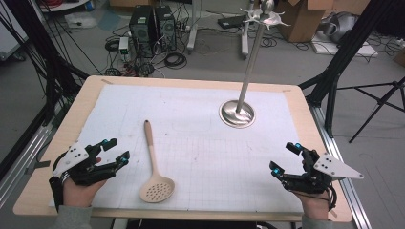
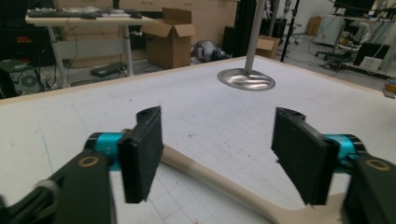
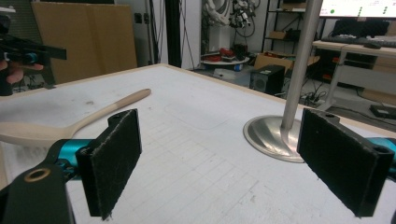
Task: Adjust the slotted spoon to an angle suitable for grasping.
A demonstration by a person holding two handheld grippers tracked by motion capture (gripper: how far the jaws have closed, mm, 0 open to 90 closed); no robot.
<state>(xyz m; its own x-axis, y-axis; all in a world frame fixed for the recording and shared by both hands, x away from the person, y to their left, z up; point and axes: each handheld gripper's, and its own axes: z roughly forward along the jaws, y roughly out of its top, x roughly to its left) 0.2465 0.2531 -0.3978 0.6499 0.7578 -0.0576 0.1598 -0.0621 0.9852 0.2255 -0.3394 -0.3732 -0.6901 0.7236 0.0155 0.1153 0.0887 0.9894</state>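
Claws sit at the near edge of the tabletop (image 1: 86,100), one in each hand, both spread wide and gripping nothing. The left claw (image 1: 116,150) rests low at the near left, its hand (image 1: 79,191) coming in from the bottom edge with the grey three-cornered plate (image 1: 71,156) on top; it points toward the middle of the tabletop and a little away from the person. In the left gripper view its two black pads (image 2: 142,158) stand well apart, and the pale handle of a slotted spoon (image 1: 154,167) runs across the gap below them without touching either. The right claw (image 1: 285,156) mirrors it at the near right, held by the right hand (image 1: 315,202), likewise released and pointing inward; between its pads (image 3: 114,161) in the right gripper view lies bare white gridded mat (image 1: 200,143).

The spoon lies flat on the mat just beside the left claw, on its inner side, its perforated bowl nearest the person and its handle pointing away. It lies well apart from the right claw.

Farther back, right of centre, a metal stand (image 1: 237,113) rises from a round shiny base, its pole tilting up to a set of hooks at the top. Beyond the tabletop the floor holds cables, computer towers (image 1: 153,24) and cardboard boxes (image 1: 305,19).
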